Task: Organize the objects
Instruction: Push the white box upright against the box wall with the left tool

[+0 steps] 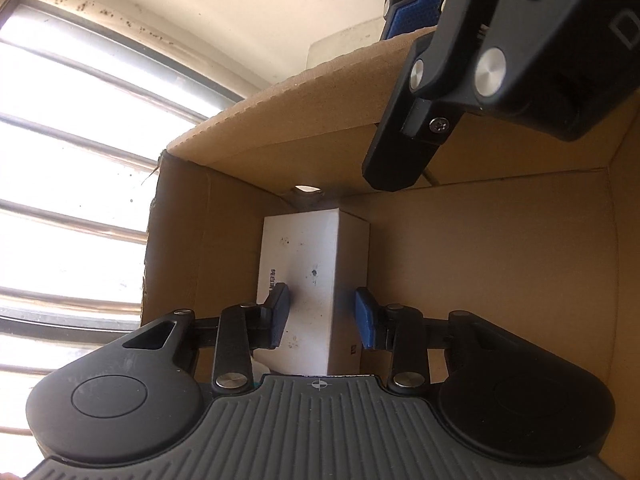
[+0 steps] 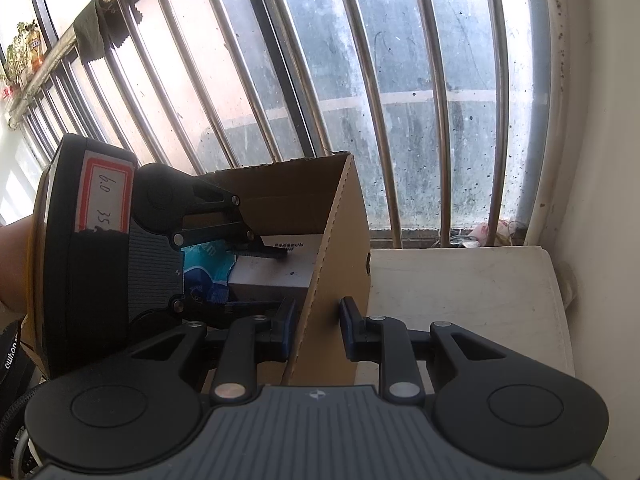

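A brown cardboard box [image 1: 480, 264] holds a white carton [image 1: 312, 264] with dark print. My left gripper [image 1: 322, 314] reaches inside the box, its blue pads on either side of the white carton with gaps showing, so it is open. In the right wrist view the left gripper [image 2: 256, 254] shows over the white carton [image 2: 276, 276], next to a blue and white packet [image 2: 204, 276]. My right gripper [image 2: 318, 326] straddles the cardboard box's side wall [image 2: 336, 280], one pad inside and one outside, with gaps to the wall. The right gripper's fingers [image 1: 404, 136] show at the box's upper edge.
A barred window [image 2: 360, 80] stands right behind the box. The box sits on a white surface [image 2: 460, 300] by a cream wall [image 2: 600, 200]. A green cloth [image 2: 90, 34] hangs on the bars at the upper left.
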A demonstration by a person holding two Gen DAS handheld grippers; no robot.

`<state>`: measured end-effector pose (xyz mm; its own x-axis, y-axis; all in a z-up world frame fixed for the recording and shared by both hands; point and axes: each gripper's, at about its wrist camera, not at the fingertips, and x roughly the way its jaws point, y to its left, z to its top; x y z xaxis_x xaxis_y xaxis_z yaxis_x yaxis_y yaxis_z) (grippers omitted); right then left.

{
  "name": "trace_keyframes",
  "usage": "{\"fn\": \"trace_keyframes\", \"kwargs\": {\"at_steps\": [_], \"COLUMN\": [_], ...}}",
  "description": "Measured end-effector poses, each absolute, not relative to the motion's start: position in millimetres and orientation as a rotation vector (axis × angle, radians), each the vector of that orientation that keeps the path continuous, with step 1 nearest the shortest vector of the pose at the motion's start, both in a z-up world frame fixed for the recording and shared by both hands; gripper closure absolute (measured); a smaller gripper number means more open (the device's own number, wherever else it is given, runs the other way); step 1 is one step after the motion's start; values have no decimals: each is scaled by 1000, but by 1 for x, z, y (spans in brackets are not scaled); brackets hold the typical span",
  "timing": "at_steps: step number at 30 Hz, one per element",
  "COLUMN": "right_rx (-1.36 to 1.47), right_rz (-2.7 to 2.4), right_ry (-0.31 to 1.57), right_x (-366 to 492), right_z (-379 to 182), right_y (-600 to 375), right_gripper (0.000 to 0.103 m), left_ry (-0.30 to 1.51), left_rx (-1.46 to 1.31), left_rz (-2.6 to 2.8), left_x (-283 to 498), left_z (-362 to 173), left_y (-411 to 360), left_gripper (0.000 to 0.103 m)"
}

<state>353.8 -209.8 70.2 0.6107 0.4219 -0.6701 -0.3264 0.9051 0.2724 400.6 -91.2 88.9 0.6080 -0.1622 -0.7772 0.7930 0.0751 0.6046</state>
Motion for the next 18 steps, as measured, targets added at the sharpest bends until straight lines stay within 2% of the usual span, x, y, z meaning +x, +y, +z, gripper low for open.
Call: {"fn": "trace_keyframes", "kwargs": {"at_steps": [4, 7, 10, 17, 18], "right_rx": [135, 172, 248, 202, 203], "right_rz": [425, 421, 425, 359, 360], "right_ry": [807, 810, 823, 733, 721], "right_x": [354, 352, 348, 306, 298], "right_z": [70, 69, 73, 104, 110], "right_y": [-210, -214, -225, -232, -233], "right_gripper": [77, 76, 76, 75, 75], "left_ry": [597, 556, 515, 450, 433], "left_rx": [1247, 1199, 1135, 949, 936], "left_rz": [-724, -728, -702, -610, -594], "left_x": [396, 380, 362, 320, 324], "left_z": [103, 127, 163, 236, 233], "left_y": [-84, -75, -60, -18, -25], "left_gripper": [63, 54, 48, 47, 47]}}
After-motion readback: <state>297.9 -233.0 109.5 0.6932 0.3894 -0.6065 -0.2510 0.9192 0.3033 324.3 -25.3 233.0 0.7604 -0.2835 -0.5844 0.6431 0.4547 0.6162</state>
